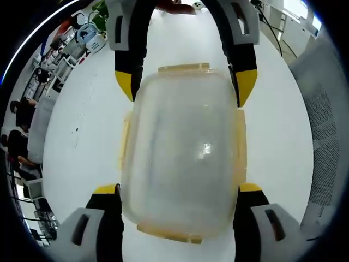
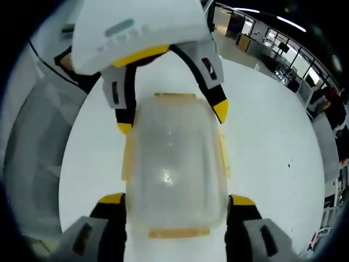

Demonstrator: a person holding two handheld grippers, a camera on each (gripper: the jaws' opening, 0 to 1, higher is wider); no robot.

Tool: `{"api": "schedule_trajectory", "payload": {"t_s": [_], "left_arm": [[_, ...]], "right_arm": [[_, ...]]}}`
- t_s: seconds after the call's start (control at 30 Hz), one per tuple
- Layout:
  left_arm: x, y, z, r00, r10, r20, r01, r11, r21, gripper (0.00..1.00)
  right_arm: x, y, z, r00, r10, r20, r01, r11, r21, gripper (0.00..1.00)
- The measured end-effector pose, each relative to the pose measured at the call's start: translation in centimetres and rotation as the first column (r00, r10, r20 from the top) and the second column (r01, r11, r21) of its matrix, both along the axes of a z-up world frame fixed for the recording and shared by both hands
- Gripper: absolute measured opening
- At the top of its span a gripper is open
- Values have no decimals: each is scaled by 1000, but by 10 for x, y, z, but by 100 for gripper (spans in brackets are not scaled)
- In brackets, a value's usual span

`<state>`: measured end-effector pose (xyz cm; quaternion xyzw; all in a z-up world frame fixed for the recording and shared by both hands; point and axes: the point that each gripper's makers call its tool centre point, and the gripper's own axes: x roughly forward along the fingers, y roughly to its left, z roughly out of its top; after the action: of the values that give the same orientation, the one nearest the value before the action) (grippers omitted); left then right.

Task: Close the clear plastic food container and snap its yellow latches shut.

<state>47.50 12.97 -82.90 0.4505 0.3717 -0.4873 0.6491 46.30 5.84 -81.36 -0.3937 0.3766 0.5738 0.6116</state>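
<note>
1. Left tool (image 1: pixel 178 194): jaws spread, flanking the near end of the clear container (image 1: pixel 184 147) at 6 o'clock, apparently to steady it.
2. Container: rests on the white table (image 1: pixel 87 125), lid on, seemingly empty; yellow latches (image 1: pixel 240 144) line its edges.
3. Right tool (image 1: pixel 185 87): jaws spread, straddling the far end at 12 o'clock.

Your left gripper (image 1: pixel 177 188) and right gripper (image 2: pixel 177 199) face each other from opposite ends. Each has its yellow-tipped fingers (image 1: pixel 106 190) spread wide apart, one finger along each long side. The two grippers' fingertips stay apart, not touching.
</note>
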Motion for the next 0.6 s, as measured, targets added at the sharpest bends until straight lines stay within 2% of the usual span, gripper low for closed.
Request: {"api": "schedule_trajectory", "payload": {"t_s": [0.6], "left_arm": [[18,1,-1,1000,12,-5,-12,1000,-11,83]], "right_arm": [[20,2,0,1000,20,4,-20,1000,-2,74]]}}
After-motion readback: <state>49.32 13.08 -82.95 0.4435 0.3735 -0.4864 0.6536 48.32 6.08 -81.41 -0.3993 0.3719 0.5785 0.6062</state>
